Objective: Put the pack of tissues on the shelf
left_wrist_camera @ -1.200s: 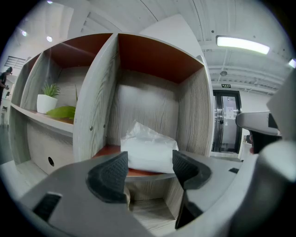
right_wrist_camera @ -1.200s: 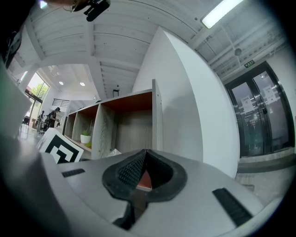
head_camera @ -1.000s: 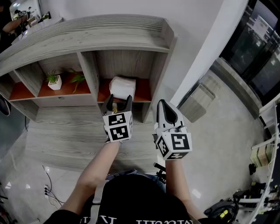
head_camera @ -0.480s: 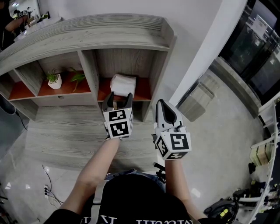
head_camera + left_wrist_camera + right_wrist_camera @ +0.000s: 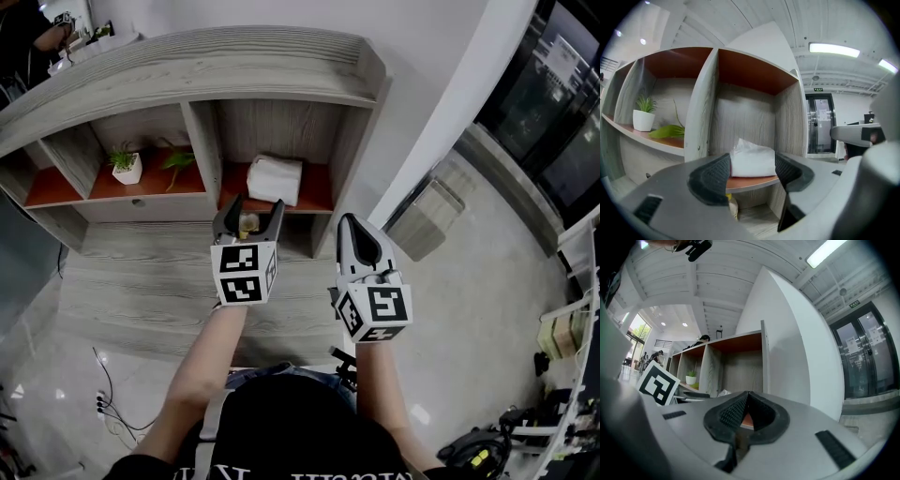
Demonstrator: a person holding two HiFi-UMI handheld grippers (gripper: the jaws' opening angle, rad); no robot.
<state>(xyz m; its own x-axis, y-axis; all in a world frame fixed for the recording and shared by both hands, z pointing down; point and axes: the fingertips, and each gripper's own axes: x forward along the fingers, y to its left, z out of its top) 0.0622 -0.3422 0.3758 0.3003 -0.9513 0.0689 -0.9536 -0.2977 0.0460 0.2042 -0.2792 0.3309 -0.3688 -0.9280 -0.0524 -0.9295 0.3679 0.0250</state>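
The shelf (image 5: pixel 187 80) is pale grey wood-grain, and its inner boards are rust-red. On the board at twelve o'clock in the head view, the tissues (image 5: pixel 275 178) are plain white. At ten o'clock a plant (image 5: pixel 122 157) shows green leaves above a white pot (image 5: pixel 128 172). The left tongs (image 5: pixel 250 206) are grey, with black pads (image 5: pixel 710 178) in a fine mesh pattern, and their cube (image 5: pixel 244 274) is white with black square markers. The right tongs (image 5: pixel 346 220) are pale grey with black padding, and their cube (image 5: pixel 373 312) is likewise black and white. The floor (image 5: pixel 469 309) is pale grey and faintly mottled. The wall (image 5: pixel 422 56) is white and the person's shirt (image 5: pixel 291 431) is black.
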